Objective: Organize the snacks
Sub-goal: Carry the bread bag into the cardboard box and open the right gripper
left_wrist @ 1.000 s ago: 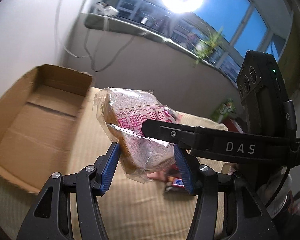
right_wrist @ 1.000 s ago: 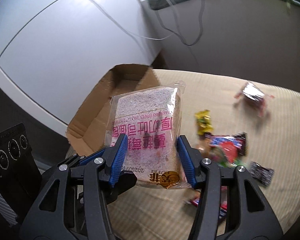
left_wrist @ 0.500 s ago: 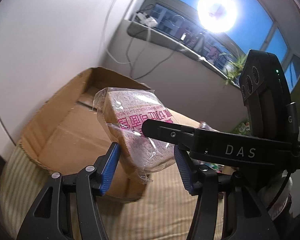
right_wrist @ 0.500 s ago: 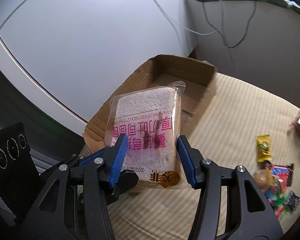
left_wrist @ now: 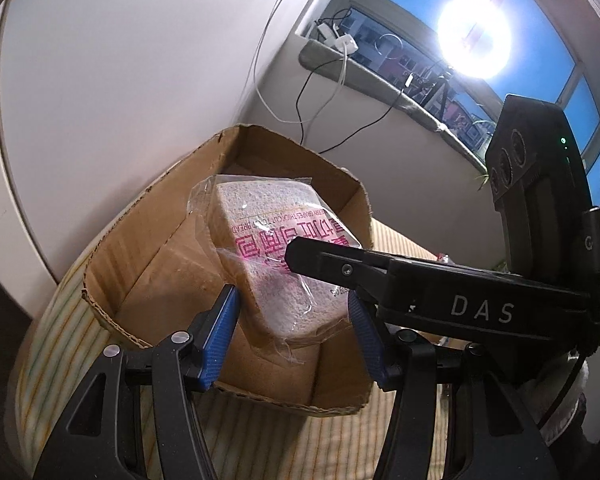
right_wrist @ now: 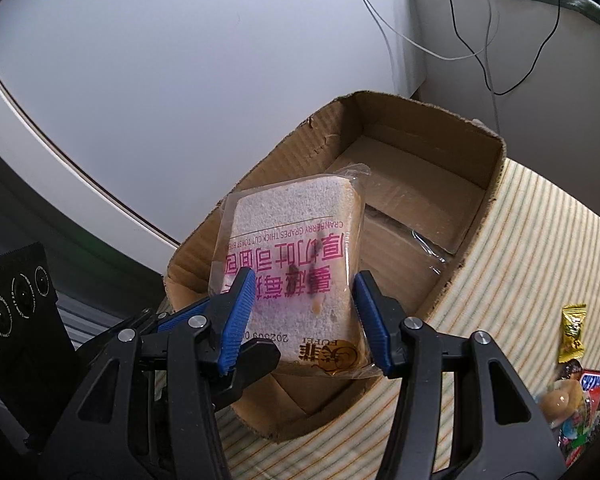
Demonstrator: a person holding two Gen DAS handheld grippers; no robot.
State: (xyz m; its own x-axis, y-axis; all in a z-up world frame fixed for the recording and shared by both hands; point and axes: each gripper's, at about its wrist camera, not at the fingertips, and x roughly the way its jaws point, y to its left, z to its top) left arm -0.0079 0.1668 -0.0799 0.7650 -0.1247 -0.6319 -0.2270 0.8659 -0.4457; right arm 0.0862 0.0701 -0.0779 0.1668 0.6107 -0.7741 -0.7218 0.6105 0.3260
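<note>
A wrapped slice of thick toast bread (left_wrist: pixel 268 248) with pink lettering is held by both grippers above an open cardboard box (left_wrist: pixel 148 264). My left gripper (left_wrist: pixel 294 330) is shut on the bread's lower end. My right gripper (right_wrist: pixel 304 320) is shut on the same bread (right_wrist: pixel 296 256), gripping its sides. The box (right_wrist: pixel 416 140) sits on a striped cloth (right_wrist: pixel 520 240). The right gripper's black body (left_wrist: pixel 480 304) crosses the left wrist view and covers part of the bread.
Loose snacks lie on the cloth at the right: a yellow candy (right_wrist: pixel 572 332) and a pile of wrappers (right_wrist: pixel 580 400). A white wall (right_wrist: pixel 180 60) stands behind the box. Cables (left_wrist: pixel 300 92) hang from a window sill (left_wrist: pixel 380 80).
Both grippers have carried the bread left, from over the cloth near the snack pile to above the cardboard box. The box now fills the middle of both views.
</note>
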